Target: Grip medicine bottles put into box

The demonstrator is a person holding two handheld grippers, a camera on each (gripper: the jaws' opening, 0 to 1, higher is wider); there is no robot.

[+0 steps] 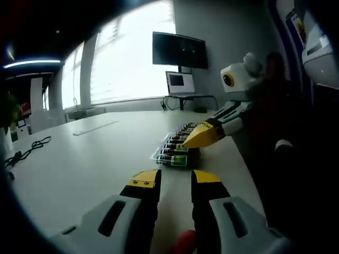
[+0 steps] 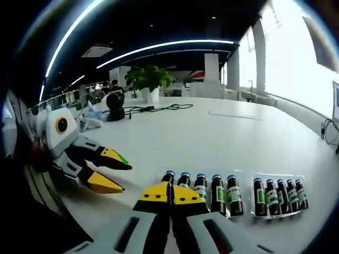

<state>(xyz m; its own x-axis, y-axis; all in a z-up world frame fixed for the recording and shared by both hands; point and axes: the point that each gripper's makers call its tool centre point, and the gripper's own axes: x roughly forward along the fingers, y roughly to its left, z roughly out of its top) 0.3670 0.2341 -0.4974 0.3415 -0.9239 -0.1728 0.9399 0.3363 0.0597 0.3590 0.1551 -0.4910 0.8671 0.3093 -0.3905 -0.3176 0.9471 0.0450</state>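
Note:
Several small dark medicine bottles [image 2: 218,193] with blue caps and green labels lie side by side in a clear tray [image 2: 244,214] on the white table; a second tray of bottles [image 2: 278,197] lies to its right. My right gripper [image 2: 170,193] is shut with nothing in it, its yellow tips just short of the leftmost bottle. In the left gripper view those bottles [image 1: 177,152] lie ahead, with the right gripper [image 1: 200,136] lowered over them. My left gripper [image 1: 176,180] is open and empty, short of the row. It also comes in as the left gripper [image 2: 108,170], jaws apart.
The white table [image 1: 90,159] stretches wide to the left. Black cables [image 2: 153,108], a dark round device [image 2: 115,105] and a potted plant [image 2: 149,79] stand far back. A monitor [image 1: 179,50] hangs by the window. A person in dark clothes [image 1: 275,106] stands at the table's right edge.

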